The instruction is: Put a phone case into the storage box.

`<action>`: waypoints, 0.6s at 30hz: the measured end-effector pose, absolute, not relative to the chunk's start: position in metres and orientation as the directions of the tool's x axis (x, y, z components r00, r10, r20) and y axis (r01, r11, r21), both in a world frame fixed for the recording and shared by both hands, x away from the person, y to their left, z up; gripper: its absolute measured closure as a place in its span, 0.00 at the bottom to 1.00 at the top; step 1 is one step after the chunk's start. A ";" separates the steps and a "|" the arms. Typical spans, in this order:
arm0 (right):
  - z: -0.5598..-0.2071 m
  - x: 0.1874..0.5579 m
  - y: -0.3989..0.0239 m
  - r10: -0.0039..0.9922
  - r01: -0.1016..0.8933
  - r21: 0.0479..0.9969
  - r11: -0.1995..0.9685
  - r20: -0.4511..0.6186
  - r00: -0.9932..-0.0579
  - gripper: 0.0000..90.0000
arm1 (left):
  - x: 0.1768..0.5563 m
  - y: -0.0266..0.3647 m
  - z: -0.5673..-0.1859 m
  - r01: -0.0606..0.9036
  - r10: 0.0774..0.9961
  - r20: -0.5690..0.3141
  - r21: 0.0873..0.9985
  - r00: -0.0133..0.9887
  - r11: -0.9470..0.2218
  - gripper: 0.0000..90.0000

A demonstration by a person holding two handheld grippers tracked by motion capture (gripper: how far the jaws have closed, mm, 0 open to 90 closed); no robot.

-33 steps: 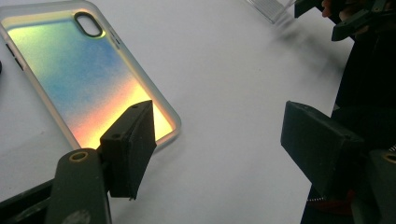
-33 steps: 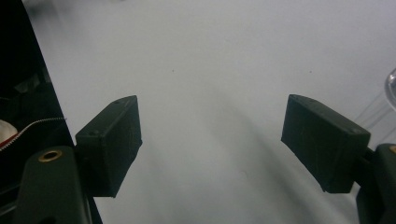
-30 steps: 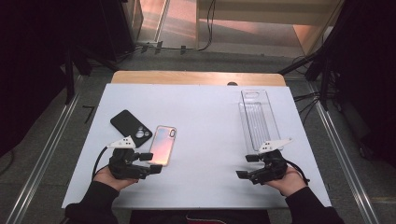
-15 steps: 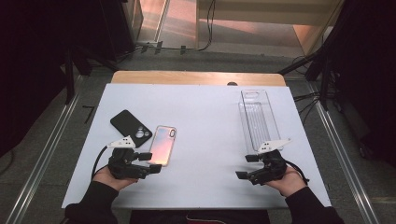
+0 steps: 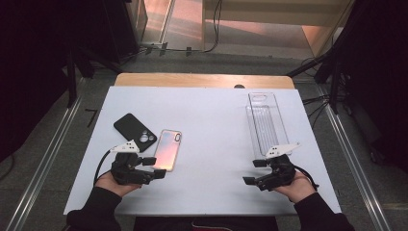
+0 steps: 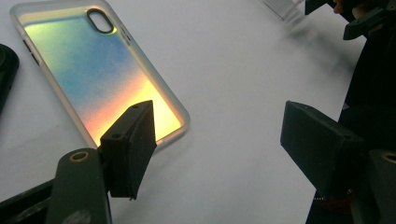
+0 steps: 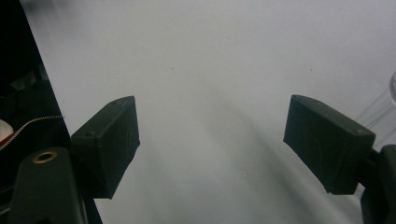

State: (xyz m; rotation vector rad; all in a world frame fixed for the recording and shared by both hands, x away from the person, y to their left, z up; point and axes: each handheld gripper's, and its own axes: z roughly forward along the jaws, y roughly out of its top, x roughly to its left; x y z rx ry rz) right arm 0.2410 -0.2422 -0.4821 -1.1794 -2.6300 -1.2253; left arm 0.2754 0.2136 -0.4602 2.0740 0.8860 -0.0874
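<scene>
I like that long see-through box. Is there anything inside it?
Empty. Through the clear box you see just its ribbed bottom and the white table.

Iridescent phone case (image 6: 88, 70): glossy plastic, frosted translucent rim. Black phone case (image 5: 135, 132): matt, smooth-looking. Clear tray (image 5: 267, 122): transparent plastic, ribbed floor. Desk (image 5: 211, 130): smooth matt white top, wood-coloured far edge. Left gripper (image 6: 217, 140) fingers (image 6: 128, 142): matt black plastic.

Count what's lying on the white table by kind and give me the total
Phone cases: 2, a black case and an iridescent case
Clear plastic trays: 1, the clear tray
Total: 3
</scene>
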 end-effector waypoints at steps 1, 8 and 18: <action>-0.482 0.241 -0.242 0.630 0.637 0.653 0.410 0.303 -0.716 0.18 | 0.275 0.215 -0.460 0.621 0.566 -0.358 0.686 0.743 -0.380 0.30; -0.482 0.241 -0.243 0.629 0.638 0.653 0.408 0.305 -0.715 0.18 | 0.280 0.218 -0.454 0.625 0.588 -0.350 0.689 0.729 -0.366 0.36; -0.481 0.240 -0.243 0.632 0.638 0.652 0.411 0.300 -0.714 0.18 | 0.293 0.203 -0.452 0.644 0.651 -0.323 0.687 0.687 -0.337 0.33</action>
